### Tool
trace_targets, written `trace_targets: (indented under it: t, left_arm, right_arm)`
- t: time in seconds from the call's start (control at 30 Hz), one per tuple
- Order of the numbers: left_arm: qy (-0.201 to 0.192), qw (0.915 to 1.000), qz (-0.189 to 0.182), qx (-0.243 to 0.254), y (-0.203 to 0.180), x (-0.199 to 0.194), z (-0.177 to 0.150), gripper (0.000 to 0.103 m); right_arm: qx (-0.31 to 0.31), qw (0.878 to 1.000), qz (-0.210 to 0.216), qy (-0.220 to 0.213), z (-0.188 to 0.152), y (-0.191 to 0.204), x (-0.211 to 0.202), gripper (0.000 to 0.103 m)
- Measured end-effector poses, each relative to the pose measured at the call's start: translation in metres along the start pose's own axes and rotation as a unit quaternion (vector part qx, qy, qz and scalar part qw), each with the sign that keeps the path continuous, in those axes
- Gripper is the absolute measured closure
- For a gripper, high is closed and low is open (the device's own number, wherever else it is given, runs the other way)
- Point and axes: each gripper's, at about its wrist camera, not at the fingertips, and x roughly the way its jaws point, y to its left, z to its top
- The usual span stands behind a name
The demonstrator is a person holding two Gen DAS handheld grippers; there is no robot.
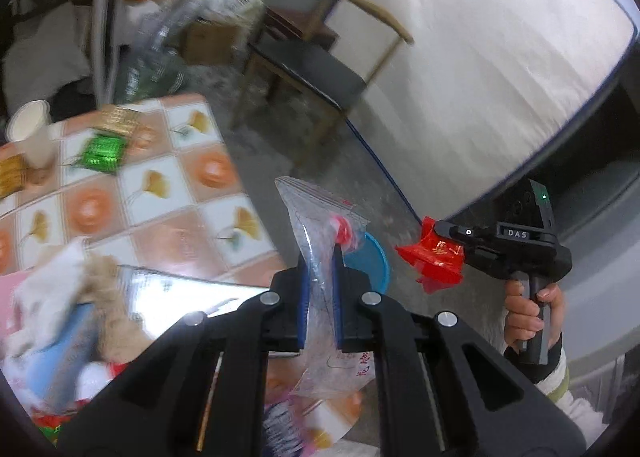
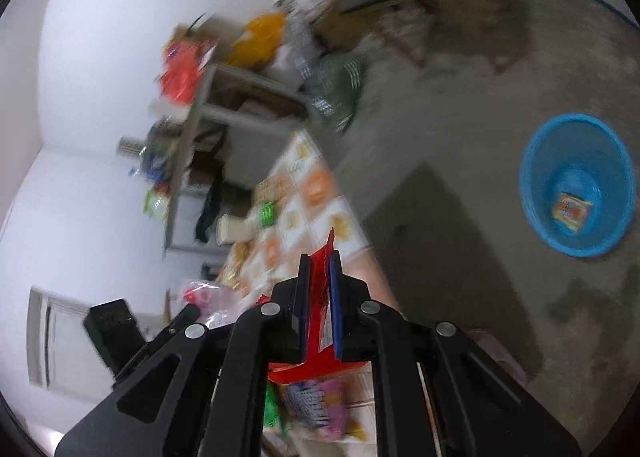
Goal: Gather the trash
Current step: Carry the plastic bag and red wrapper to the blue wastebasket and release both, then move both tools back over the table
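My left gripper is shut on a clear plastic zip bag with a red bit inside, held off the table's right edge, above the blue basket on the floor. My right gripper is shut on a red wrapper to the right of the bag. In the right wrist view the right gripper pinches the red wrapper; the blue basket stands on the floor at right with one orange packet inside. The left gripper with the clear bag shows at lower left.
The table with a patterned cloth carries a paper cup, green wrapper, gold wrappers and a cluttered pile at the near left. A chair, a mattress and boxes stand beyond on the concrete floor.
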Motion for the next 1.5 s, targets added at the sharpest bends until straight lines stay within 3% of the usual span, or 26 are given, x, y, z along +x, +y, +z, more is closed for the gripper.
trace_targets:
  t: [0.2, 0.37, 0.63, 0.67, 0.7, 0.73, 0.77, 0.8, 0.93, 1.1, 1.33, 1.5]
  left_arm:
    - [0.056, 0.9979, 0.003, 0.031, -0.050, 0.088, 0.006, 0.095]
    - [0.110, 0.9932, 0.001, 0.039, -0.084, 0.173, 0.007, 0.095]
    - [0.173, 0.9844, 0.000, 0.033, -0.128, 0.297, -0.003, 0.094]
    - [0.180, 0.9833, -0.001, 0.030, -0.131, 0.309, -0.005, 0.086]
    - [0.190, 0.9816, -0.004, 0.020, -0.133, 0.327, -0.008, 0.079]
    - [0.193, 0.9811, -0.001, 0.014, -0.135, 0.338, -0.009, 0.060]
    - [0.193, 0.9810, 0.011, 0.010, -0.136, 0.347, -0.011, 0.048]
    - [0.186, 0.9822, 0.025, 0.008, -0.135, 0.353, -0.012, 0.047]
    - [0.175, 0.9844, 0.021, 0.003, -0.135, 0.350, -0.015, 0.041]
    - [0.146, 0.9893, 0.009, 0.001, -0.127, 0.320, -0.006, 0.041]
    - [0.100, 0.9944, -0.004, 0.034, -0.116, 0.220, -0.009, 0.038]
    - [0.028, 0.9987, 0.003, 0.041, -0.098, 0.121, -0.024, 0.030]
  right_arm:
    - [0.069, 0.995, -0.053, -0.043, 0.009, -0.094, -0.022, 0.094]
    - [0.131, 0.988, -0.062, -0.054, 0.020, -0.161, -0.022, 0.094]
    - [0.200, 0.967, -0.105, -0.116, 0.045, -0.245, -0.018, 0.090]
    - [0.206, 0.965, -0.106, -0.123, 0.047, -0.251, -0.016, 0.089]
    - [0.210, 0.963, -0.107, -0.128, 0.049, -0.260, -0.014, 0.077]
    - [0.207, 0.961, -0.126, -0.134, 0.053, -0.269, -0.010, 0.056]
    - [0.205, 0.959, -0.141, -0.139, 0.055, -0.274, -0.009, 0.047]
    - [0.199, 0.955, -0.162, -0.150, 0.055, -0.281, -0.009, 0.042]
    - [0.180, 0.947, -0.209, -0.162, 0.045, -0.292, -0.011, 0.042]
    - [0.172, 0.946, -0.212, -0.177, 0.032, -0.299, -0.028, 0.042]
    - [0.141, 0.952, -0.190, -0.193, -0.013, -0.276, -0.070, 0.041]
    - [0.119, 0.958, -0.187, -0.182, -0.048, -0.251, -0.089, 0.033]
